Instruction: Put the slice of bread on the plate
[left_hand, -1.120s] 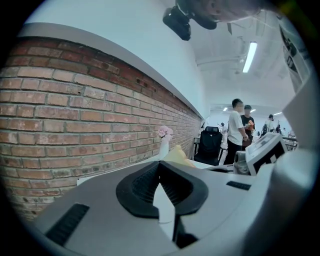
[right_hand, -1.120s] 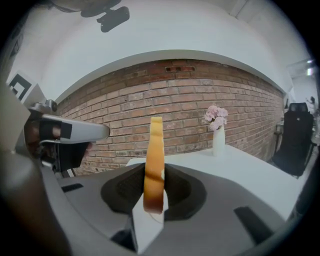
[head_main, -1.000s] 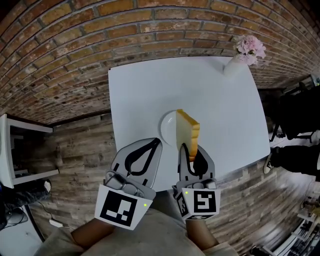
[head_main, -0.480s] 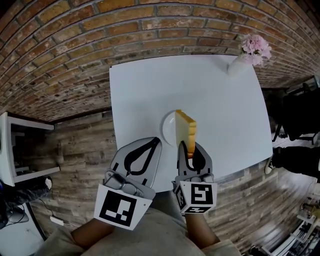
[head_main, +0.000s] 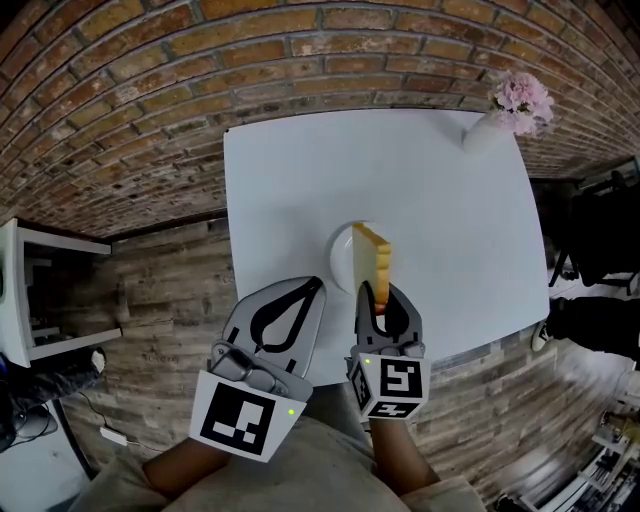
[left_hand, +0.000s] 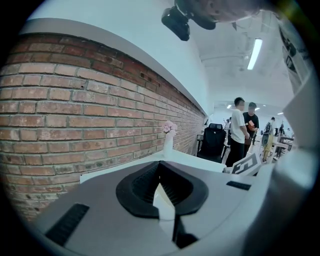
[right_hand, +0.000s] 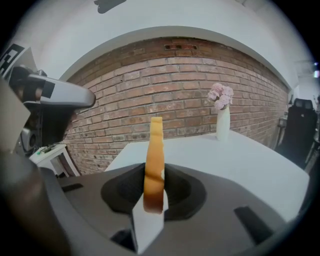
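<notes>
In the head view, a white plate (head_main: 341, 250) sits on the white tabletop (head_main: 420, 180), and a vase (head_main: 484, 134) at the far corner holds pink flowers (head_main: 522, 96). The right tongs (head_main: 373, 296) carry the slice of bread (head_main: 371, 258) on edge over the plate, perhaps just clear of it. The left tongs (head_main: 317, 284) hang beside them.

In the left gripper view, the tips meet, with nothing between them.

In the right gripper view, the tongs stand narrowly apart, pinching the upright slice's lower end.

The slice of bread (head_main: 371, 262) hides most of the plate (head_main: 342, 250) from me, and I can't tell whether its lower edge touches it.
</notes>
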